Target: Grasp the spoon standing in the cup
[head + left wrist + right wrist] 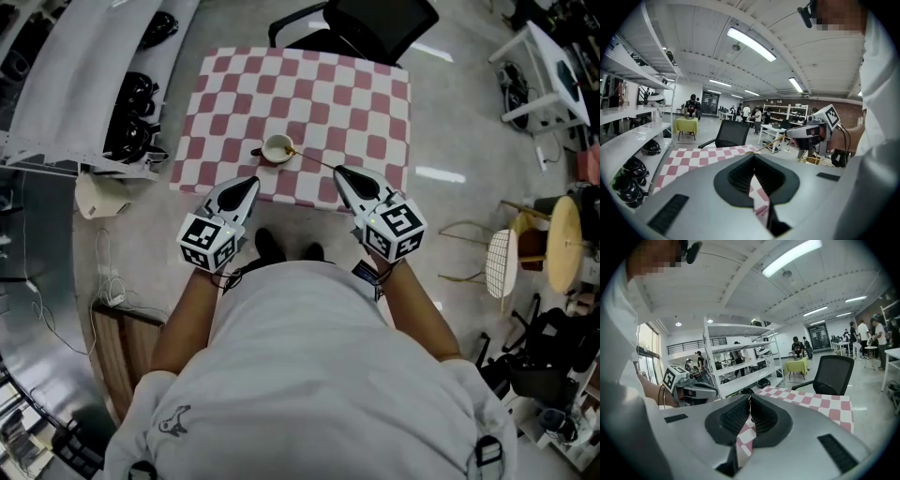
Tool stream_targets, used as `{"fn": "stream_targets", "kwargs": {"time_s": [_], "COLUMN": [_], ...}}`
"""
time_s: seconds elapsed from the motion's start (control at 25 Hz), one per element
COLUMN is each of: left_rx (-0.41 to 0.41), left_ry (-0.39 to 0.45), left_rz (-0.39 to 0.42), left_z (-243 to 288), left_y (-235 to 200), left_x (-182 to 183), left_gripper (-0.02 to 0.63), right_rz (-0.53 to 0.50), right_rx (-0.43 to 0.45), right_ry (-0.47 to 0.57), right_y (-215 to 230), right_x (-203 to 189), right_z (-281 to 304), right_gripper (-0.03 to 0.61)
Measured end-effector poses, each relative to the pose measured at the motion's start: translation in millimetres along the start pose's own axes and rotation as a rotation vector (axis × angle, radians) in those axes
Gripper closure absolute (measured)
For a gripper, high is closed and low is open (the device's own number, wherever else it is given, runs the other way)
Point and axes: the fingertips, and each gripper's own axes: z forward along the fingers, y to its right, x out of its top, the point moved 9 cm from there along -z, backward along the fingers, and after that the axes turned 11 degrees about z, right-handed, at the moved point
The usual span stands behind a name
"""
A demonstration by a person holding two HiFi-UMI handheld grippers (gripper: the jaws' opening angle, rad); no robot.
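A small cup (277, 149) stands on the red-and-white checked table (356, 103), near its front edge. A thin gold spoon (314, 159) leans out of the cup to the right. My right gripper (340, 172) is shut on the tip of the handle. In the left gripper view the spoon (773, 143) runs up to the right gripper (788, 135). In its own view the right gripper (750, 398) has its jaws together on a thin line. My left gripper (253, 181) hangs just below and left of the cup, shut and empty (753, 157).
A black office chair (375, 23) stands at the table's far side. A white shelf with dark helmets (131, 112) runs along the left. Wire stools (502, 258) and a round wooden seat (565, 244) are on the floor to the right.
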Motion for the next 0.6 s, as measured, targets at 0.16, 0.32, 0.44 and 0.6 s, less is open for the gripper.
{"fn": "stream_targets", "kwargs": {"time_s": [0.16, 0.32, 0.44, 0.6], "left_rx": [0.053, 0.085, 0.095, 0.097], "left_ry": [-0.014, -0.010, -0.004, -0.018], "left_rz": [-0.001, -0.008, -0.024, 0.023], "left_z": [-10.9, -20.4, -31.7, -44.9], "left_y": [18.3, 34.7, 48.0, 58.2], "left_x": [-2.9, -0.7, -4.0, -9.1], "left_gripper": [0.603, 0.603, 0.603, 0.603], "right_rz": [-0.029, -0.036, -0.042, -0.050], "right_rx": [0.033, 0.053, 0.065, 0.067], "right_ry": [-0.013, -0.026, -0.036, -0.025], "right_y": [1.6, 3.7, 1.5, -8.3], "right_x": [-8.7, -19.7, -25.7, -28.8], "right_z": [-9.9, -19.8, -21.9, -24.4], "right_gripper": [0.545, 0.545, 0.545, 0.545]}}
